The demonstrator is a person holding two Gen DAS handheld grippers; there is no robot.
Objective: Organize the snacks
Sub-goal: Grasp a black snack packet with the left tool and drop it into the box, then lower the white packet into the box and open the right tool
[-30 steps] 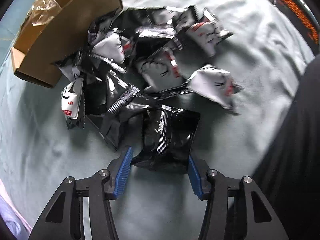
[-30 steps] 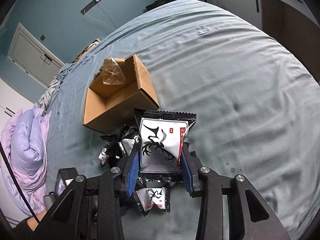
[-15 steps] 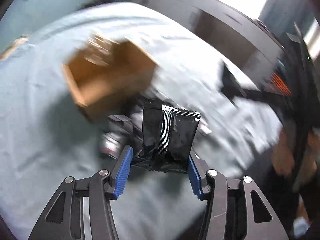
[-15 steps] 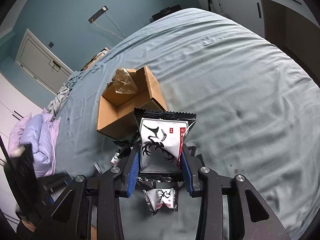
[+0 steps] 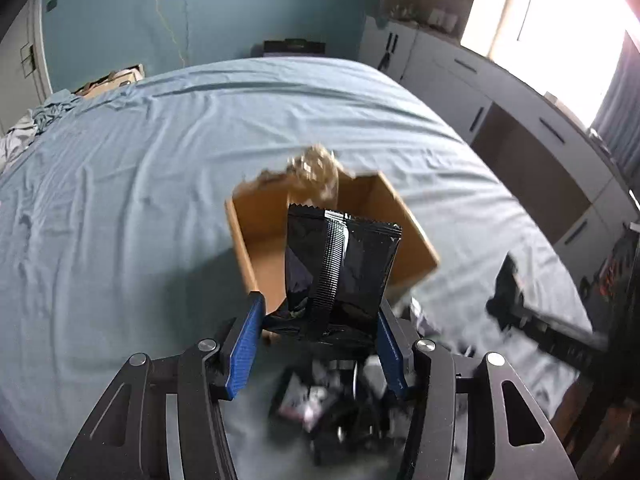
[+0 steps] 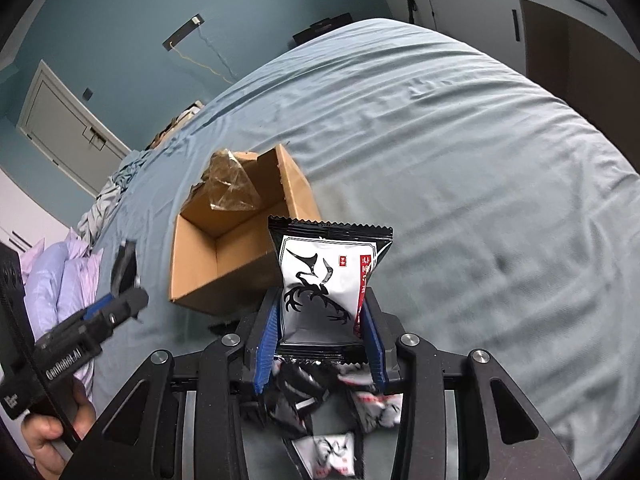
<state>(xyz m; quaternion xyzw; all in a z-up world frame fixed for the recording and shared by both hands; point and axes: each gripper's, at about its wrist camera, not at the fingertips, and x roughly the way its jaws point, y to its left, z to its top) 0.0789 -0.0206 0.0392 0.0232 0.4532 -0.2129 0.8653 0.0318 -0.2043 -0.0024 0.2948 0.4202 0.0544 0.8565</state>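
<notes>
The open cardboard box (image 5: 260, 216) sat on the blue bedsheet (image 5: 120, 184), a crumpled clear wrapper (image 6: 230, 188) at its far end. Just in front of the box, the left gripper (image 5: 318, 338) pinched a black snack packet (image 5: 340, 268), seam side showing. The right gripper (image 6: 320, 342) pinched a white snack packet (image 6: 326, 284) beside the box's near corner. Below both, near the box, lay what appeared to be the blurred packet pile (image 6: 332, 404).

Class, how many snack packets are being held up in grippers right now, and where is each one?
2. One black snack packet in the left gripper; one white snack packet in the right gripper. Both hang near the cardboard box; more lie blurred below.
</notes>
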